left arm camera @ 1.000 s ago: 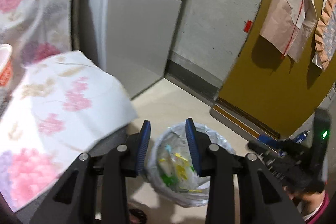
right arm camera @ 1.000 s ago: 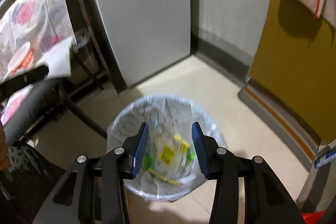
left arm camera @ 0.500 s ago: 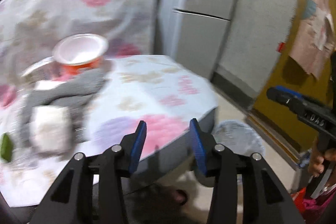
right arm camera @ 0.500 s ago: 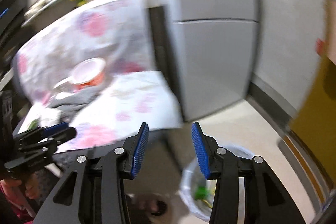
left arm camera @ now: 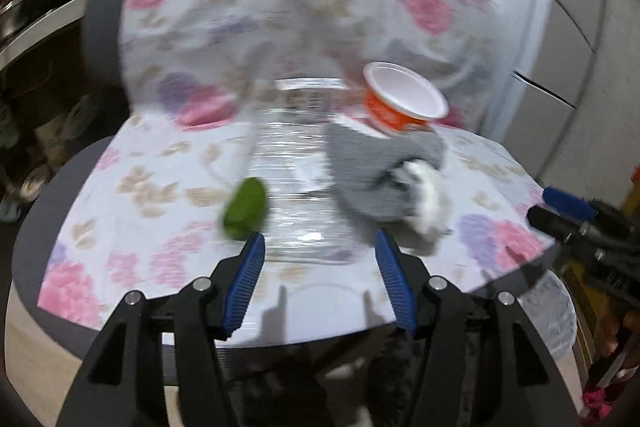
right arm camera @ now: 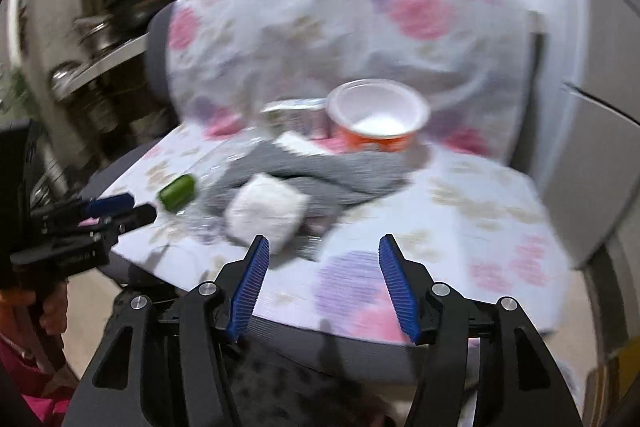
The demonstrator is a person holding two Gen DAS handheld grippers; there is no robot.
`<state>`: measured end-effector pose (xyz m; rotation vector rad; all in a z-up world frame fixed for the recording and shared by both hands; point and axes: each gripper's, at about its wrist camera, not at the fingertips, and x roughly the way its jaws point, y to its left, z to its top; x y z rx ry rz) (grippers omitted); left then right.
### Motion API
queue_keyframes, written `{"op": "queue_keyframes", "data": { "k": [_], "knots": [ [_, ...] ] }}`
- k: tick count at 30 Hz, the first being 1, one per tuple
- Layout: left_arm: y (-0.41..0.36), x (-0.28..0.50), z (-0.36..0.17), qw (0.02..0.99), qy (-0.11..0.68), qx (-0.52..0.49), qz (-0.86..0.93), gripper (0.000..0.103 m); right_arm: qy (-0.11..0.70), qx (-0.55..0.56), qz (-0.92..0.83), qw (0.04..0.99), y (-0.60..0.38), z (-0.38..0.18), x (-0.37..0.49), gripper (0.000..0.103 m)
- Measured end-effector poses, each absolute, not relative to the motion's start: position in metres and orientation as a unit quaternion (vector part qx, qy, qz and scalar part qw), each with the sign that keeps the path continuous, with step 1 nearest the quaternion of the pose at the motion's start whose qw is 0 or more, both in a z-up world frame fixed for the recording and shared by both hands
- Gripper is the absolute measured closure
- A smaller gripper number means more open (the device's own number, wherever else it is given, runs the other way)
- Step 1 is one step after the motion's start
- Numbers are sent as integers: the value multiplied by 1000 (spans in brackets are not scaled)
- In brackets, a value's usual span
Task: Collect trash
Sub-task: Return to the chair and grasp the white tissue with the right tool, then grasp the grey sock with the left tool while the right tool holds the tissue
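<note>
Both hand-held grippers are empty, jaws opening: the left hand-held gripper (left arm camera: 320,281) off the chair seat's (left arm camera: 132,227) front edge, the right hand-held gripper (right arm camera: 320,283) off its front right corner. The trash lies mid-seat.

Risks, as I judge them:
- The clear plastic bottle (left arm camera: 296,179) is slick and round; a pinch could squirt it off the front edge.
- The orange cup (right arm camera: 376,119) near the seat's back leans on the grey cloth (right arm camera: 304,171); tugging the cloth would tip it.
- The 2 grippers could collide reaching for 1 item.

Count: 1 bottle with green cap (left arm camera: 245,202), 1 cup, 1 white wad (right arm camera: 266,213), 1 small carton (right arm camera: 298,117), 1 cloth.
</note>
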<state>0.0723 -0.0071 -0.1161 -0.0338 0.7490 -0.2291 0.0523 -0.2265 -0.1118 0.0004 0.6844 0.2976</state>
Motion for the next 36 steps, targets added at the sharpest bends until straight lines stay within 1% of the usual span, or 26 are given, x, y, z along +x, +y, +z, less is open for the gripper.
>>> {"op": "queue_keyframes", "data": {
  "k": [5,7,14,15,16,17,19,22,24,26,31,34,36],
  "knots": [
    [14,78,-122,923,371,-31,-95,47,351,-24,170,921,-198,-129,80,46],
    [14,81,-125,921,375,-32,-95,47,356,-35,174,918,-191,-135,90,44],
    [7,86,-131,918,383,-28,-97,47,375,-37,194,906,-185,-152,113,45],
    [7,86,-131,918,383,-28,-97,47,370,-37,201,906,-184,-150,111,47],
    [6,86,-131,918,384,-27,-96,47,366,-39,205,907,-183,-148,109,53],
    [6,86,-131,918,385,-27,-95,47,360,-47,206,909,-181,-147,105,55],
    [5,87,-131,918,386,-26,-94,47,358,-57,202,910,-179,-146,102,75],
    [4,86,-130,917,386,-27,-96,47,364,-42,210,907,-184,-149,102,84],
    [2,84,-129,918,385,-24,-98,47,363,-35,213,906,-187,-148,100,92],
    [-1,81,-126,919,381,-17,-99,47,353,-24,218,909,-192,-142,94,92],
    [-8,75,-118,923,370,-6,-104,46,299,29,205,931,-229,-106,68,92],
    [-20,76,-116,922,368,5,-118,46,281,38,167,944,-251,-91,58,95],
    [-34,78,-114,921,366,15,-135,37,277,53,148,948,-267,-85,51,95]
  ]
}}
